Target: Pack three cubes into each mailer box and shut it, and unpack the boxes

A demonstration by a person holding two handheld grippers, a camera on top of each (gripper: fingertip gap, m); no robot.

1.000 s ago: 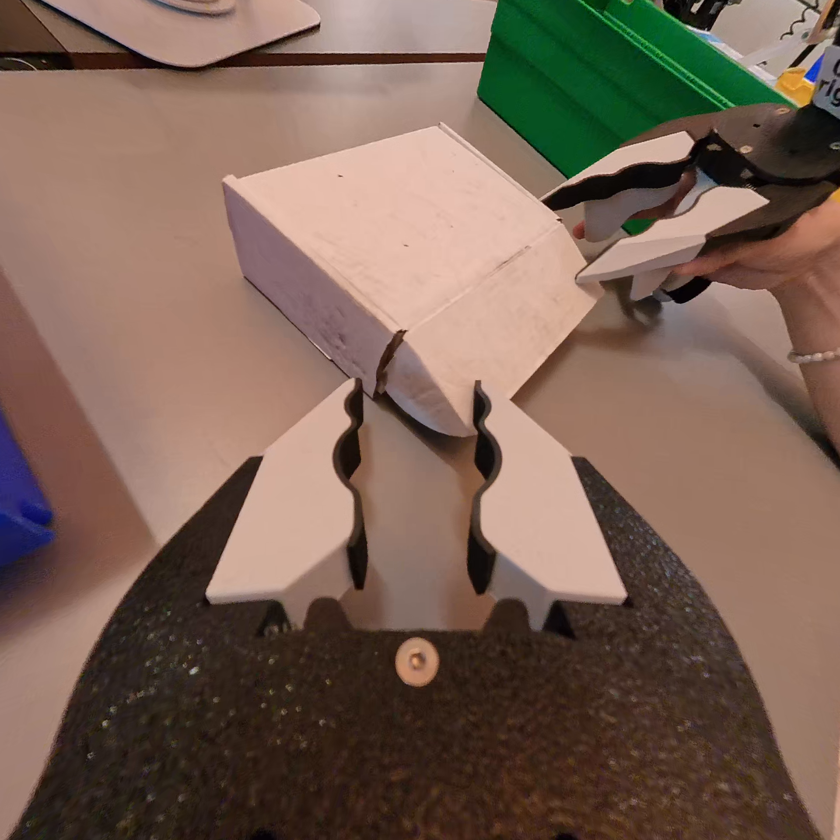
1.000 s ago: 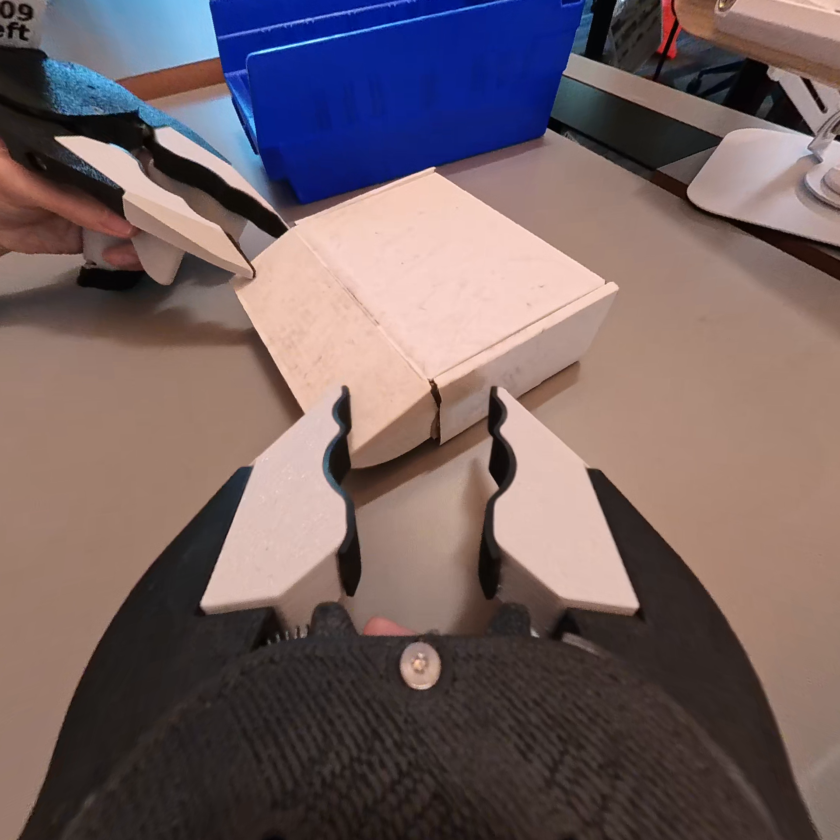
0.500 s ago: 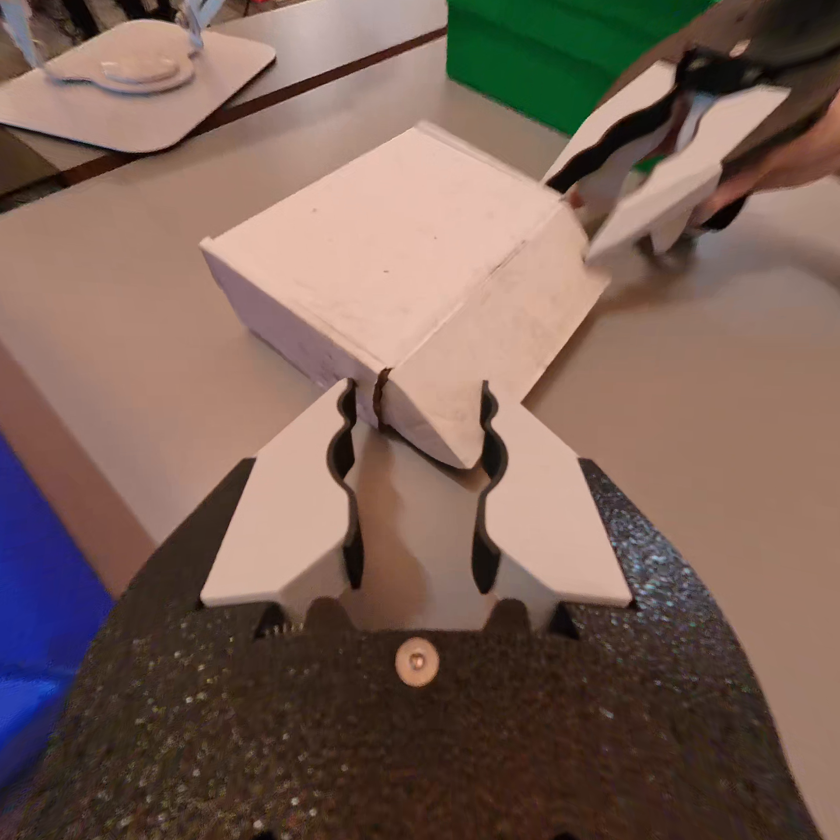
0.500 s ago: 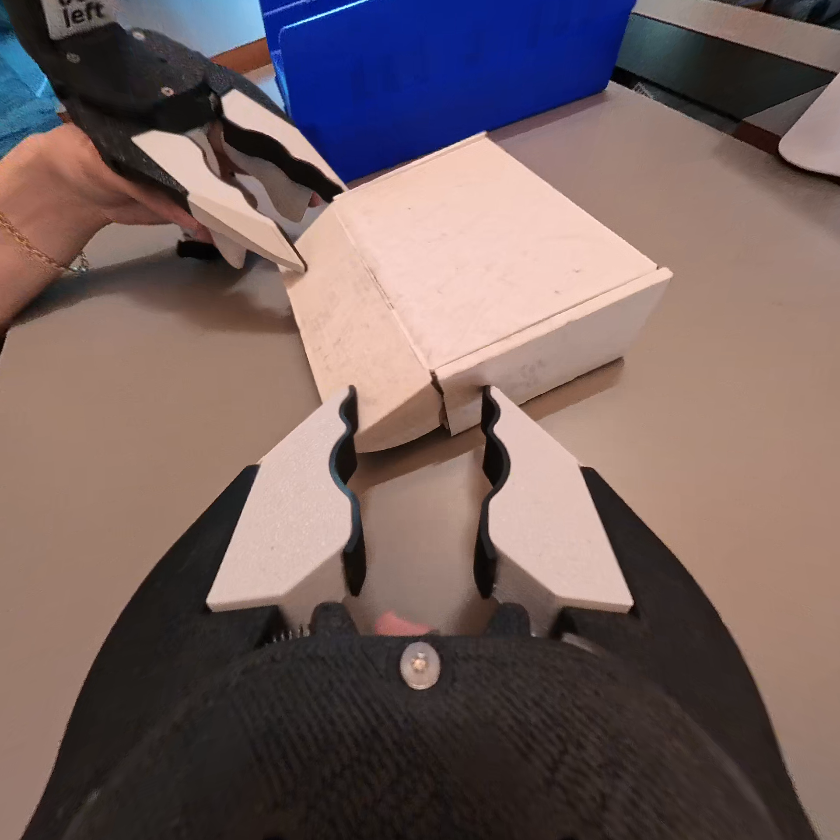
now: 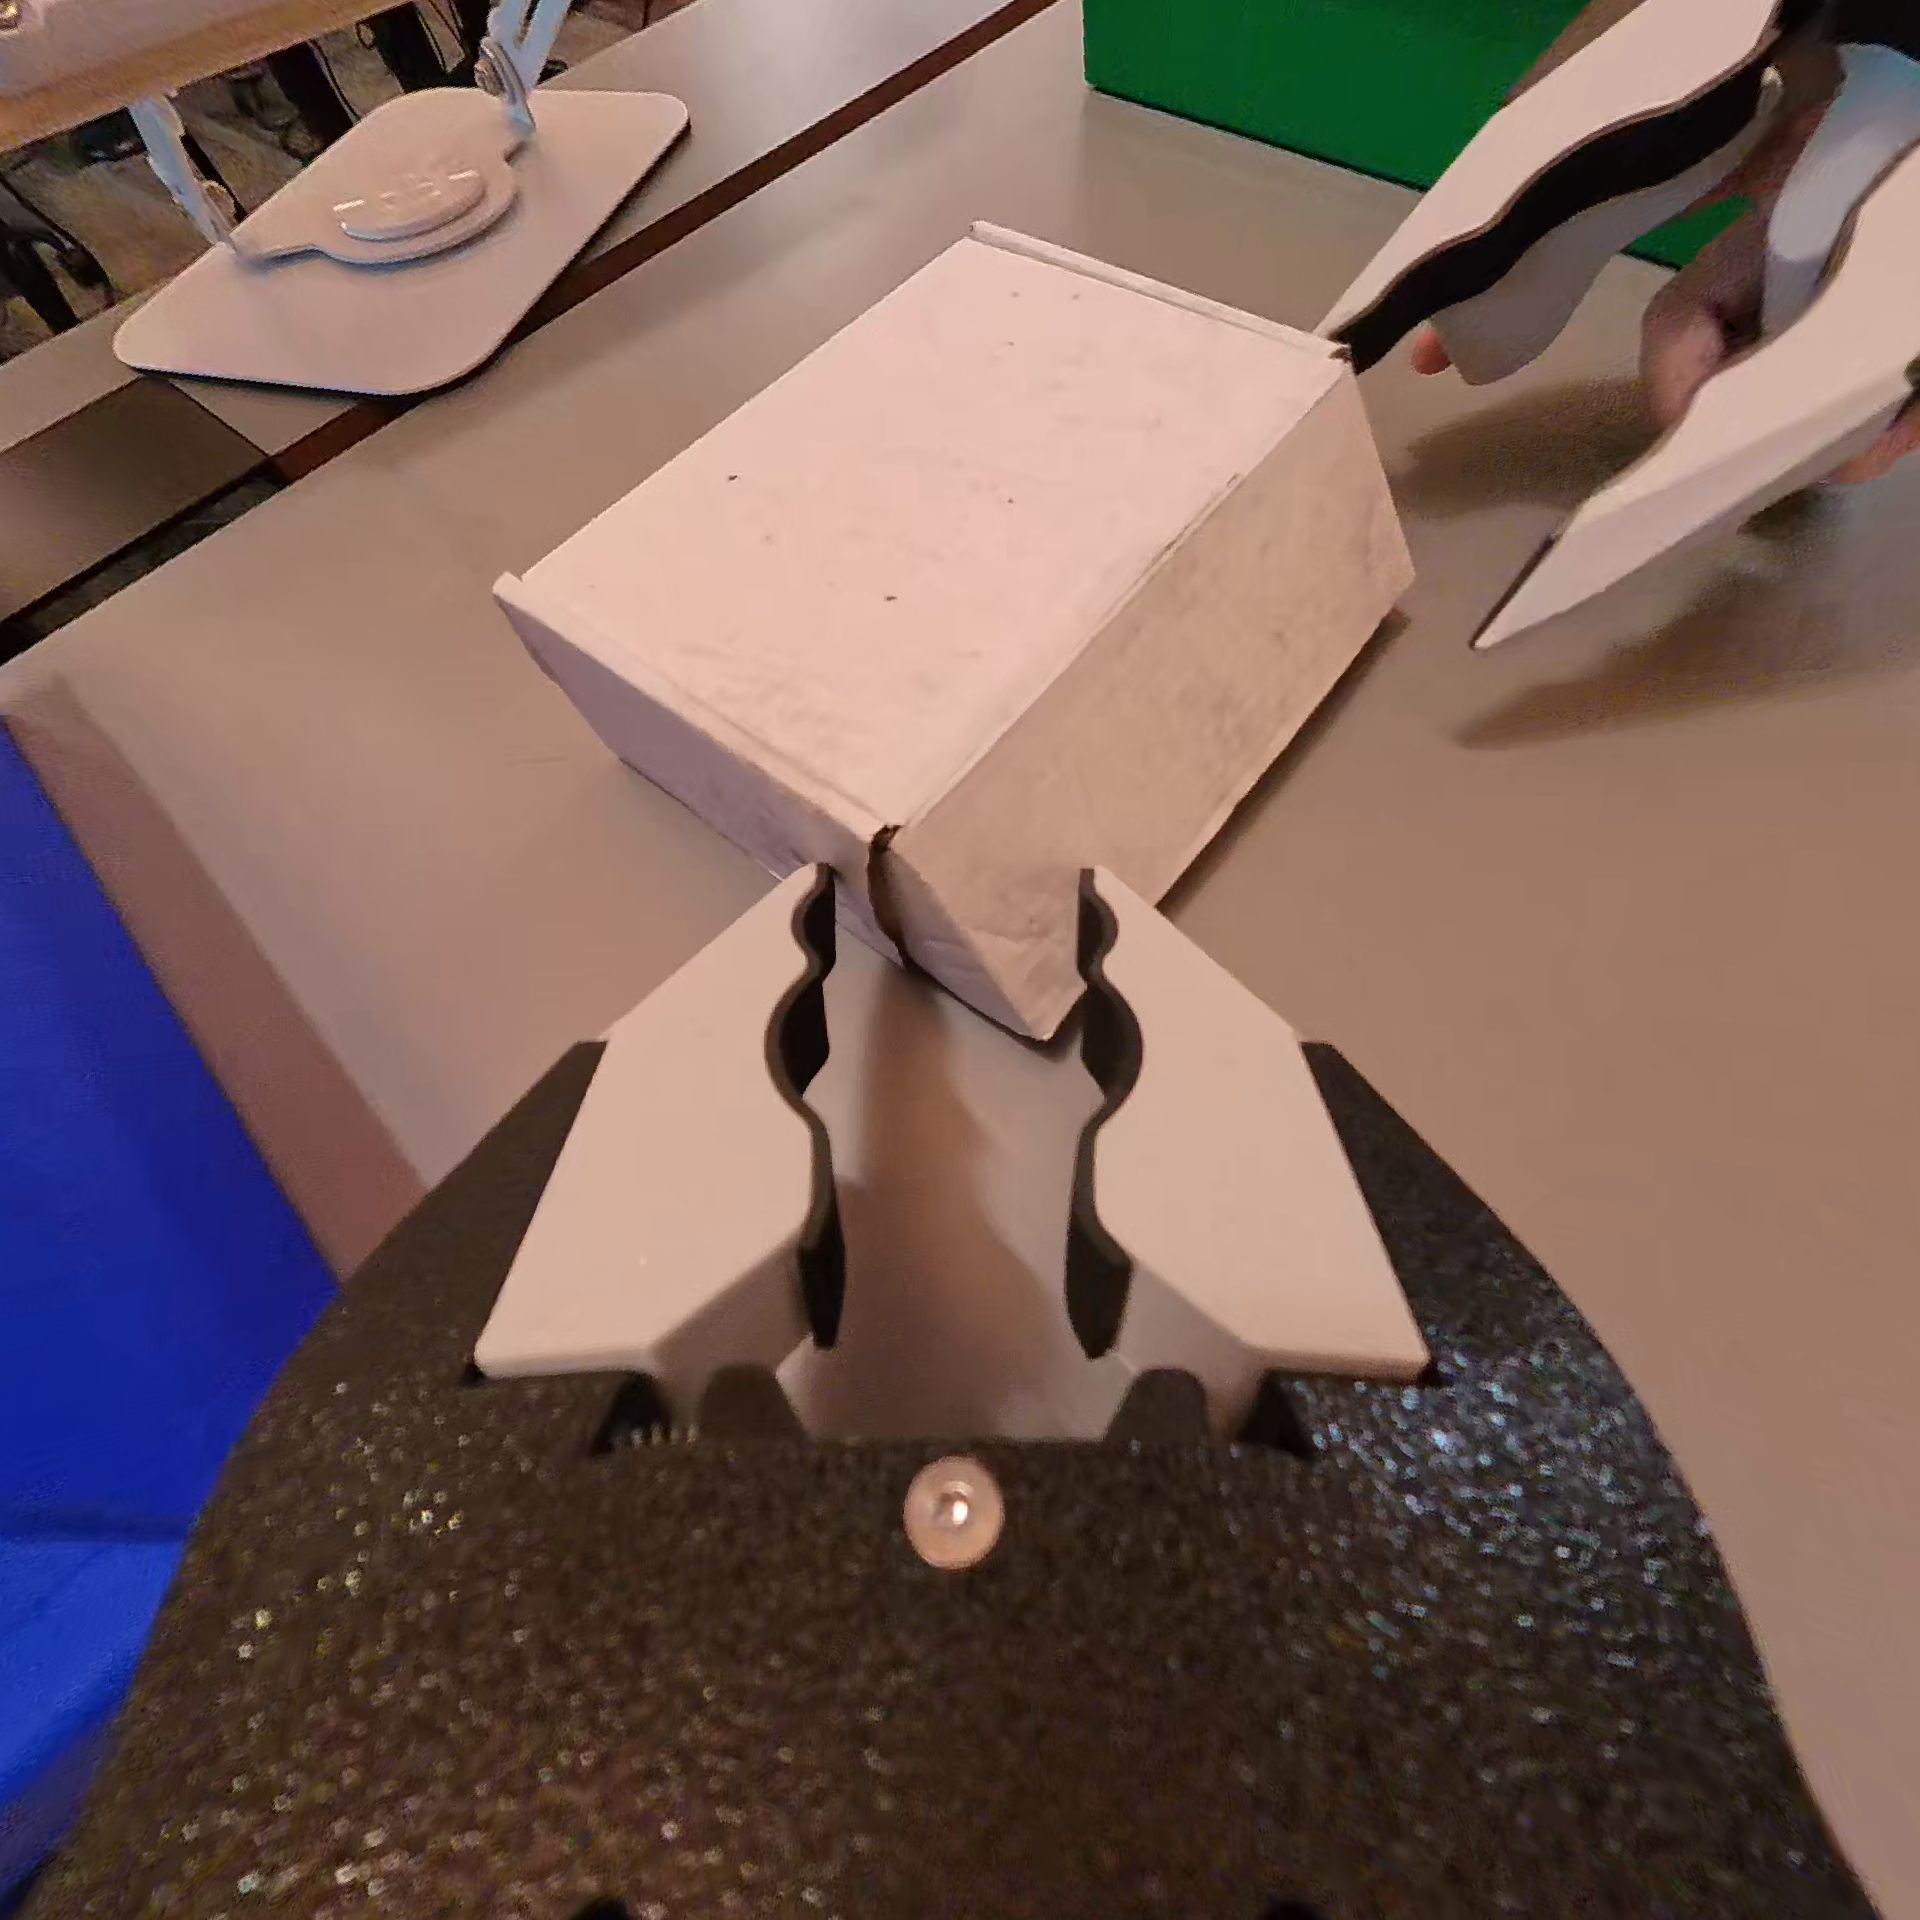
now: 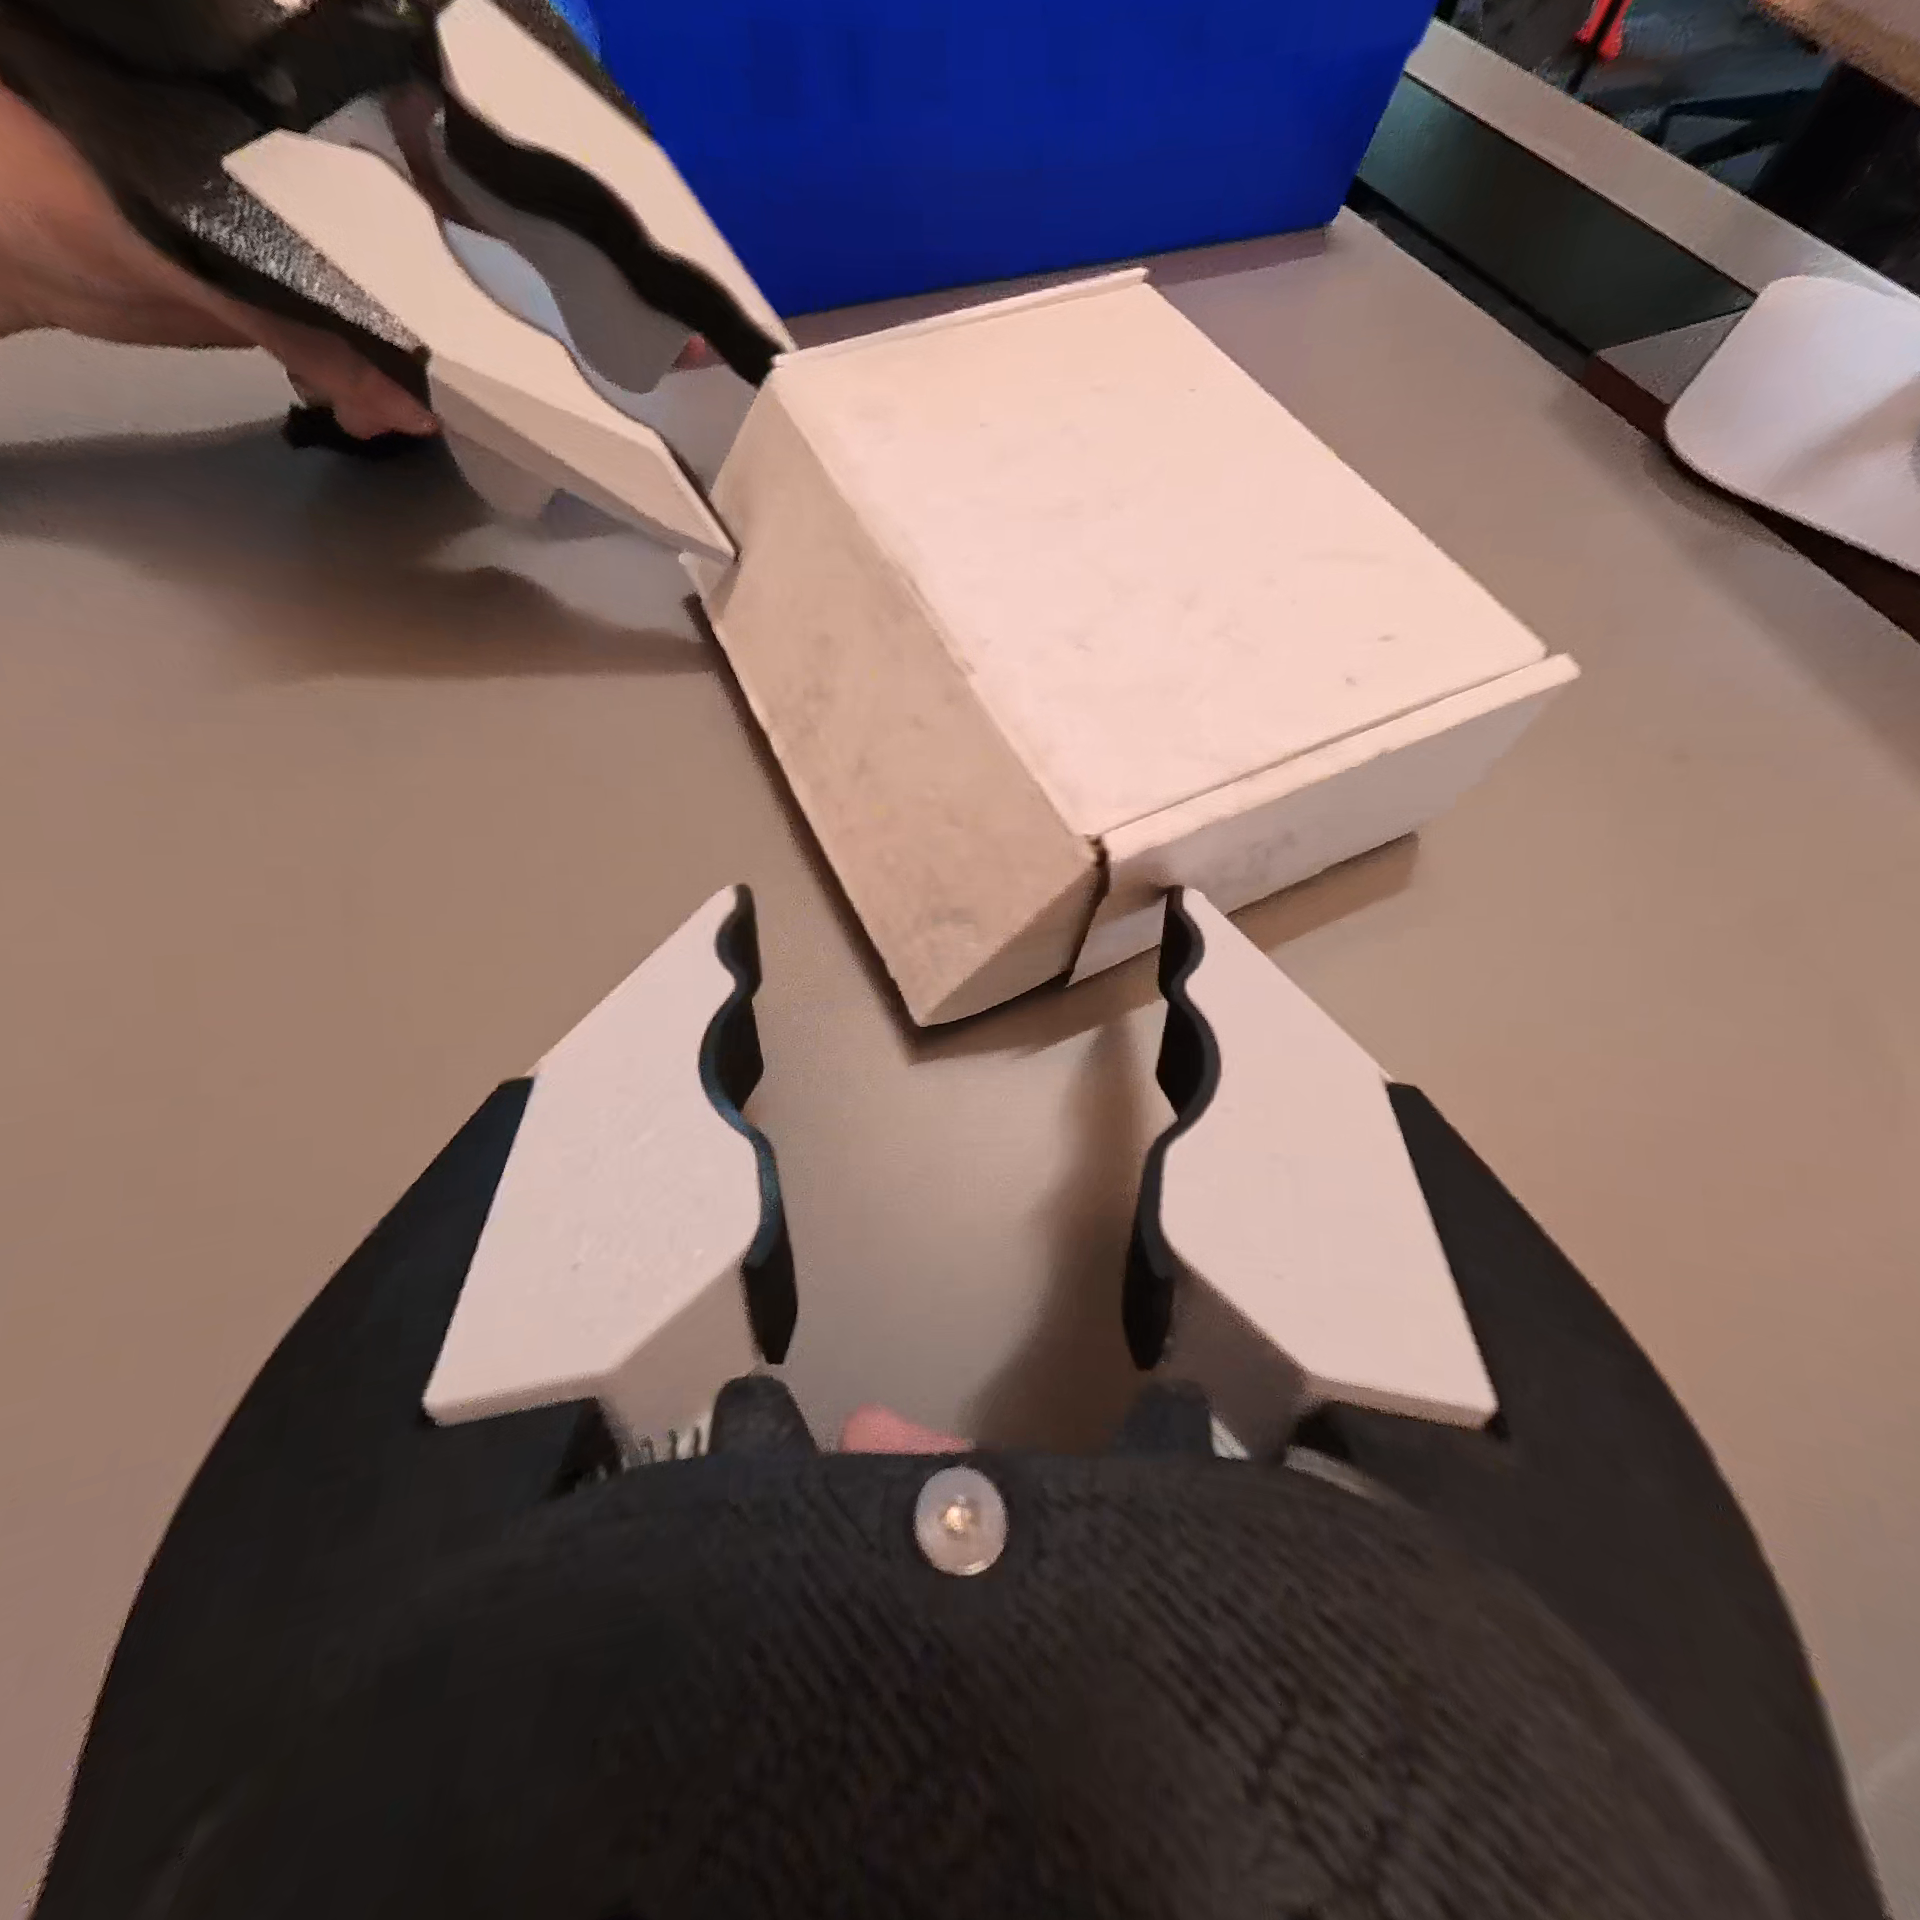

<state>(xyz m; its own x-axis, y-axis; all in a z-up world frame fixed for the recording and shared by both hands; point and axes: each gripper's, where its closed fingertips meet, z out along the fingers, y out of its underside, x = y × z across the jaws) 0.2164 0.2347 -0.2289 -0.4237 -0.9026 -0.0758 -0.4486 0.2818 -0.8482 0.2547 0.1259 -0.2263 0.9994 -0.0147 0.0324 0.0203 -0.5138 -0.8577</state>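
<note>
A white mailer box (image 5: pixel 956 582) lies on the grey table with its lid down. Its front flap (image 6: pixel 904 769) slants down outside the front wall to the table. My left gripper (image 5: pixel 956 904) is open, and the flap's near end corner lies between its fingertips. In the right wrist view the left gripper (image 6: pixel 748 457) straddles the flap's far end. My right gripper (image 6: pixel 956 904) is open wide just short of the flap's other corner. It also shows in the left wrist view (image 5: pixel 1413 488) at the box's far corner. No cubes are in view.
A blue bin (image 6: pixel 987 135) stands right behind the box, and shows at the left edge in the left wrist view (image 5: pixel 104 1143). A green bin (image 5: pixel 1299 94) stands beyond the box. A grey stand base (image 5: pixel 395 239) lies on the adjoining table.
The flap has folded down from a shallow slant to a steep one. Both grippers have swung round the box's front corners. The right gripper has opened wider.
</note>
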